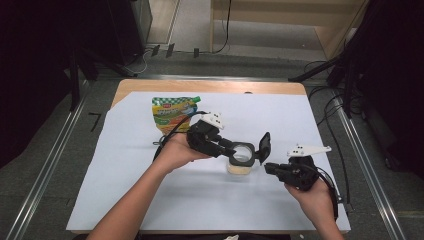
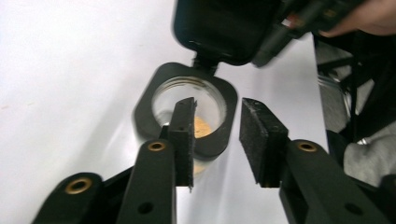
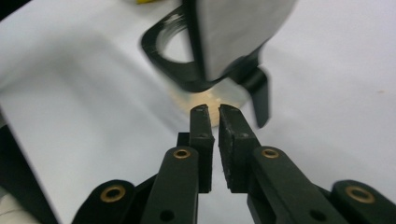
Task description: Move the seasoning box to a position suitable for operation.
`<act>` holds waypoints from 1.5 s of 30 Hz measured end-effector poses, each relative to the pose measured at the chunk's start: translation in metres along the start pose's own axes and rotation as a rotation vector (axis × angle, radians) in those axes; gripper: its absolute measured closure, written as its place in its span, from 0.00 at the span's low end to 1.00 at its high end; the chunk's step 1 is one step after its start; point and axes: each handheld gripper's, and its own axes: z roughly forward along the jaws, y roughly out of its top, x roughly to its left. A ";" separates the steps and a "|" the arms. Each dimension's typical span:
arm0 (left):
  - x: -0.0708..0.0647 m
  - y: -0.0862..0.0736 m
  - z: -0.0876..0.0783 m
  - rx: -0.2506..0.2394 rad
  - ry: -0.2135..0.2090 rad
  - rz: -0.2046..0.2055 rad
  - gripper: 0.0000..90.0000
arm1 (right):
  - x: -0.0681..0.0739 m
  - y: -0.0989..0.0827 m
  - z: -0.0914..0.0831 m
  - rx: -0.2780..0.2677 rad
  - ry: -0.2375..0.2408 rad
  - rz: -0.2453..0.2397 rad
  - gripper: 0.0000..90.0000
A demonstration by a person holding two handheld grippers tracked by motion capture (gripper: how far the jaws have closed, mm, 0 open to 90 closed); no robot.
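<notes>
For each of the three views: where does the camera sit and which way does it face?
High view: above the person's side, facing forward and down on the table; both forearms, left gripper, right gripper.
Left gripper view: rides that gripper, facing down on the open-lidded jar; own parted jaws.
Right gripper view: low, facing the jar's side; jaws nearly together.
All share the jar.

My left gripper (image 1: 231,148) points right across the table, left hand (image 1: 176,150) wrapped round its body, forearm coming in from bottom left; its jaws stand parted, pads (image 2: 183,135) clear of each other with a plain gap, nothing pinched between them; my right gripper (image 1: 268,168) points left toward the other one, right hand (image 1: 312,196) under its body, wrist low at bottom right; its jaws sit nearly together, a thin slit between the pads (image 3: 201,140), nothing gripped.
</notes>
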 end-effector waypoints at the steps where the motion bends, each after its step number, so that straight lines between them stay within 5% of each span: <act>1: 0.001 -0.002 -0.002 -0.001 0.016 -0.010 0.69 | 0.003 -0.002 -0.001 -0.007 0.008 -0.003 0.93; 5: 0.007 -0.011 -0.012 -0.017 0.023 -0.059 0.57 | 0.018 -0.004 -0.004 -0.009 0.045 -0.033 0.90; 11: 0.015 -0.023 -0.026 -0.017 0.027 -0.129 0.53 | 0.043 0.004 0.001 -0.020 0.098 -0.101 0.84; 18: 0.015 -0.034 -0.040 -0.018 0.085 -0.132 0.51 | 0.066 0.009 0.015 -0.013 0.148 -0.147 0.75; 26: 0.020 -0.055 -0.064 -0.040 0.135 -0.180 0.48 | 0.087 0.013 0.043 0.017 0.184 -0.194 0.66; 45: 0.037 -0.109 -0.124 -0.083 0.290 -0.276 0.49 | 0.098 0.016 0.078 0.057 0.231 -0.242 0.59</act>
